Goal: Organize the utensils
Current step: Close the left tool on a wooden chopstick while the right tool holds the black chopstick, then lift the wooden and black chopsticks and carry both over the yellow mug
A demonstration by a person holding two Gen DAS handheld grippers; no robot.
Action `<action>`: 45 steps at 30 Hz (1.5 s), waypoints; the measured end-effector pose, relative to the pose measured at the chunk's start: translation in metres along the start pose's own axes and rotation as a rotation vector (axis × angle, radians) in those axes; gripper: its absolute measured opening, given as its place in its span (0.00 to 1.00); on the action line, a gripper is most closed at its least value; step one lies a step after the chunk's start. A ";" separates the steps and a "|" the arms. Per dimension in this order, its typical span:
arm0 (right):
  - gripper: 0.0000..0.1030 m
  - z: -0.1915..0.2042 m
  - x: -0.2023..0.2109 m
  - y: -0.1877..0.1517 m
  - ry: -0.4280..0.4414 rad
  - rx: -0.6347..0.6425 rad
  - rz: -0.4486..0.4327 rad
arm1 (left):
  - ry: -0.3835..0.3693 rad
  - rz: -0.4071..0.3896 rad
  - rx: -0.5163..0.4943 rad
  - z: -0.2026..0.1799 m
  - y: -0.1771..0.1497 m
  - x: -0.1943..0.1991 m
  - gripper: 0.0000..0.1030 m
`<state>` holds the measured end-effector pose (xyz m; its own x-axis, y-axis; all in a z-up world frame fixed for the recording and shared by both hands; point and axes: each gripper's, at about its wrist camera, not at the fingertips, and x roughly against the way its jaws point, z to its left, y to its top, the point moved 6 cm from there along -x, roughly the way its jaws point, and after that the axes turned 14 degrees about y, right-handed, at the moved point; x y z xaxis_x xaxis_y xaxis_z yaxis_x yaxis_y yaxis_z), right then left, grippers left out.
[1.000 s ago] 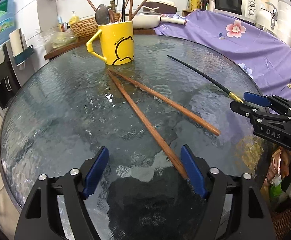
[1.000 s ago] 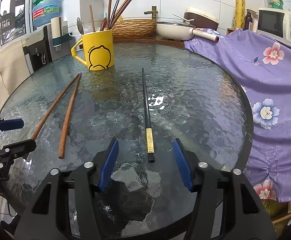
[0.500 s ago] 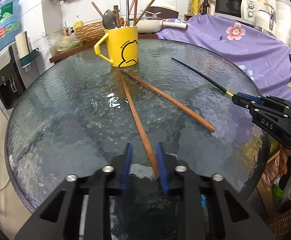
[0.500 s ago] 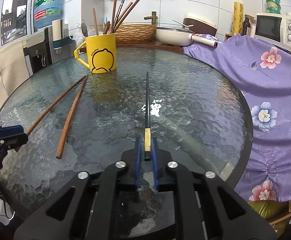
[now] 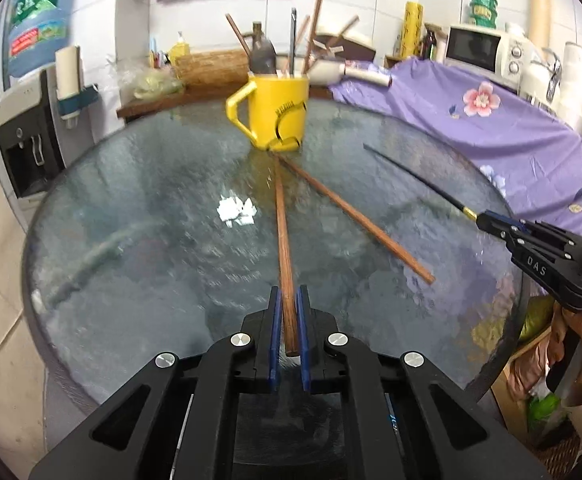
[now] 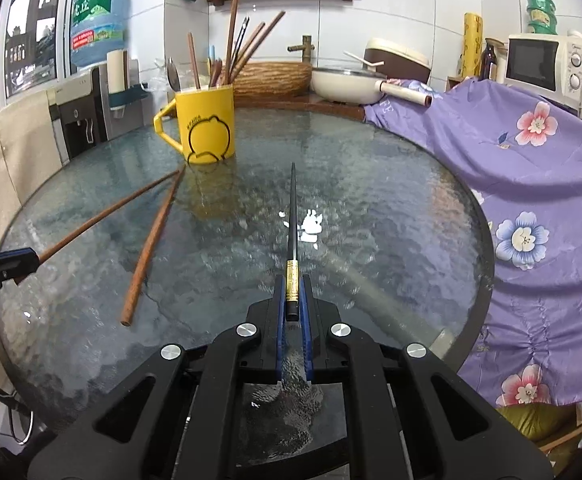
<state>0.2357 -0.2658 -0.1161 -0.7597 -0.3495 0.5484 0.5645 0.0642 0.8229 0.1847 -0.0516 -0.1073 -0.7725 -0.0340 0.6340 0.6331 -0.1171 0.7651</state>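
The yellow mug [image 6: 205, 124] stands at the far side of the round glass desk [image 6: 391, 208] and already holds several chopsticks and a spoon, so part of the sorting looks done. Three chopsticks are not yet inside.

The left gripper [image 5: 287, 312] is clamped on the near end of a brown chopstick [image 5: 281, 224]; its jaws have just been closing, and the stick now sits tight between the blue pads. The far tip of this stick reaches to the foot of the mug.

The right gripper [image 6: 293, 300] is clamped on the gold-banded end of a black chopstick [image 6: 292, 208], which points toward the mug but ends well short of it.

A second brown chopstick [image 6: 151, 248] lies free on the glass between the two held ones, touched by no gripper.

In my judgement the task is past the middle: both held sticks must be lifted and dropped into the mug, and then the last one collected.
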 end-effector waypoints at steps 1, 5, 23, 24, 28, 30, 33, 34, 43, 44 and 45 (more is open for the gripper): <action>0.07 0.001 0.003 0.004 -0.002 0.007 -0.010 | 0.003 -0.012 0.005 0.002 0.003 0.004 0.07; 0.07 0.007 0.017 0.020 -0.004 0.041 -0.048 | -0.002 -0.072 0.043 0.015 0.023 0.020 0.06; 0.07 0.016 0.033 0.043 -0.001 0.097 -0.081 | 0.055 -0.016 0.038 0.045 0.007 -0.007 0.62; 0.07 0.015 0.032 0.043 -0.001 0.094 -0.081 | 0.053 0.003 0.040 0.047 0.004 -0.011 0.59; 0.07 0.014 0.032 0.042 0.002 0.083 -0.081 | 0.060 0.024 0.018 0.045 -0.002 -0.018 0.58; 0.07 0.014 0.032 0.043 -0.001 0.088 -0.083 | 0.070 0.040 0.003 0.044 -0.008 -0.022 0.55; 0.07 0.014 0.032 0.044 -0.002 0.089 -0.083 | 0.076 0.061 0.001 0.045 -0.018 -0.026 0.47; 0.07 0.013 0.032 0.044 -0.002 0.088 -0.083 | 0.097 0.052 -0.007 0.046 -0.020 -0.025 0.46; 0.07 0.014 0.029 0.045 0.010 0.072 -0.080 | 0.094 0.011 -0.069 0.030 -0.023 -0.016 0.07; 0.07 0.014 0.029 0.045 0.012 0.071 -0.080 | 0.085 0.014 -0.062 0.030 -0.023 -0.016 0.07; 0.07 0.015 0.029 0.045 0.013 0.073 -0.079 | 0.073 0.020 -0.053 0.030 -0.022 -0.016 0.06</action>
<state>0.2343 -0.2594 -0.0608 -0.7964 -0.3682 0.4797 0.4777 0.1033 0.8724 0.1843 -0.0190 -0.1312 -0.7623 -0.1087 0.6380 0.6466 -0.1678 0.7441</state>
